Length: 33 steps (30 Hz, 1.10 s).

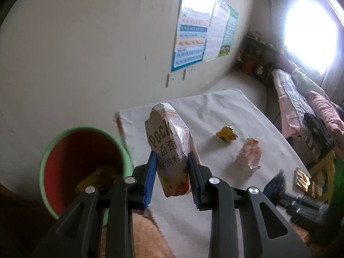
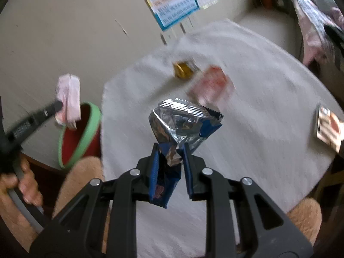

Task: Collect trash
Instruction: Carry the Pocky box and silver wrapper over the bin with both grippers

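My left gripper (image 1: 171,161) is shut on a pink Pocky wrapper (image 1: 169,148) and holds it upright just right of the red bin with a green rim (image 1: 71,135). The right wrist view shows the same wrapper (image 2: 68,99) above the bin (image 2: 90,129). A yellow wrapper (image 1: 96,178) lies inside the bin. My right gripper (image 2: 171,150) is shut on a crumpled silver and blue foil wrapper (image 2: 182,124), held above the white cloth. A yellow wrapper (image 1: 225,134) and a pink wrapper (image 1: 250,153) lie on the cloth, blurred in the right wrist view.
The table with the white cloth (image 1: 215,111) stands against a wall with posters (image 1: 193,36). A small gold and red box (image 1: 304,180) lies at the table's right edge. A bed with pink bedding (image 1: 301,107) stands to the right. The bin sits left of the table.
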Available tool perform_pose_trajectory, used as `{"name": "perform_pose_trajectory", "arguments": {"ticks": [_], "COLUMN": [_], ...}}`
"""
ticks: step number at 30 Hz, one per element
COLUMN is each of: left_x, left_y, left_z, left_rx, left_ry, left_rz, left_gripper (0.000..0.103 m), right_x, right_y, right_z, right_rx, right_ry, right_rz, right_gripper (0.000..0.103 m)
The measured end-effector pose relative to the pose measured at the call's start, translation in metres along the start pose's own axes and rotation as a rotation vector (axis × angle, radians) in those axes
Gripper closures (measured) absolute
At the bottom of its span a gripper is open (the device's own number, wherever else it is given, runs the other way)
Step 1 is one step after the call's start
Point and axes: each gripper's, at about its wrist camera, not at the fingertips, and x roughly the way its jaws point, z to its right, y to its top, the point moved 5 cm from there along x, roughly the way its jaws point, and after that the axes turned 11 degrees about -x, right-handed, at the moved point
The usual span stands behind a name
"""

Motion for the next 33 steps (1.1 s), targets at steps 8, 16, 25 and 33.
{"name": "perform_pose_trajectory", "arguments": {"ticks": [8,16,25,33], "left_x": [-0.011,-0.012,-0.007,-0.005], "left_y": [0.001,0.004,0.004,0.002], "left_z": [-0.038,-0.069,-0.112,-0.157], "left_rx": [-0.046,-0.102,-0.160,-0.214], "left_ry": [0.037,0.061,0.112,0.184], "left_rz": [0.023,0.043,0.039,0.028], "left_gripper": [0.076,0.076,0.076,0.076], "right_x": [-0.008,0.004,0.029,0.058], "right_y": [0.036,0.040,0.047,0.051], "right_z": [-0.047,-0.082,-0.119,-0.163], "right_rx": [-0.060,-0.123,-0.181,-0.253], "right_ry": [0.050,0.071,0.098,0.155], "right_rz": [0.054,0.026,-0.015,-0.056], "right_gripper": [0.081,0.081,0.081,0.081]}}
